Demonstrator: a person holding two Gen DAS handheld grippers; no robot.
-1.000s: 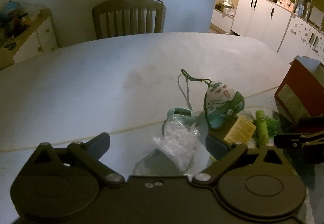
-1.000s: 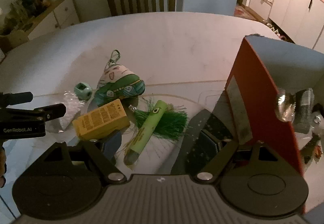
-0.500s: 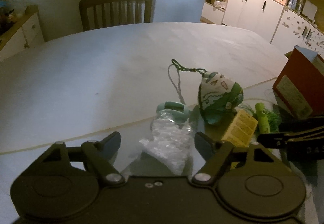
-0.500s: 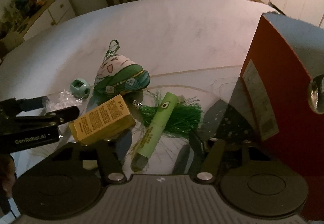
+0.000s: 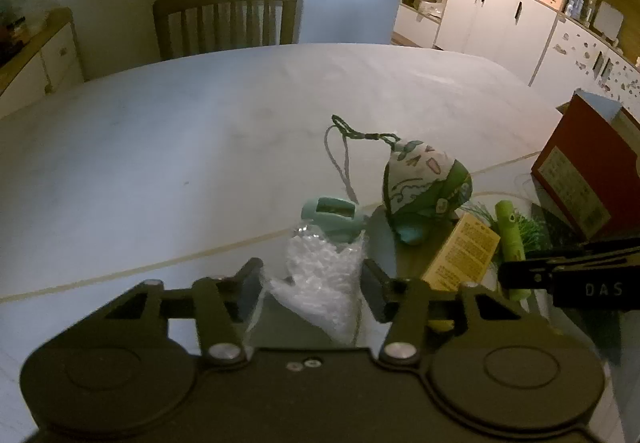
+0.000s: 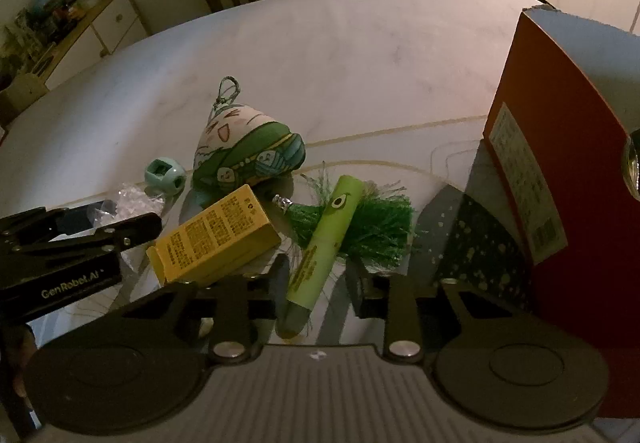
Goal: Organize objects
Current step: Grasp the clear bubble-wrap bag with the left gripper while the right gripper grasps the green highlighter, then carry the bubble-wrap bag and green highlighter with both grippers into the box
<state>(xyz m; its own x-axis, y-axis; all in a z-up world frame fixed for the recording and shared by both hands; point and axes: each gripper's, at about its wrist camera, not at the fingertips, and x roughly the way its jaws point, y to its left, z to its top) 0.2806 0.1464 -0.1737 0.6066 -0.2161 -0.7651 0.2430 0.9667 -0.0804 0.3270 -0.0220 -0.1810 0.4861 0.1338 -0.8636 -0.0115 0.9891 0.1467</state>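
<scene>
Right wrist view: right gripper spread wide, one finger each side of the near end of one green pen, not yet pinching. Long way of the pen running from near to far, tipped a bit to the right, so lined up with the fingers. Lying on one green tassel. Just left, one yellow box, touching nothing of the fingers. Further left, left gripper, closer to one clear crinkly bag than to the pen. Behind, one round teal thing and one soft green pouch with a loop. Far right, one tall red box, likely the place for things to go. All on a pale table

Left wrist view: left gripper spread too, around the clear crinkly bag, not squeezing. Right arm nearer the pen, left arm nearer the bag
</scene>
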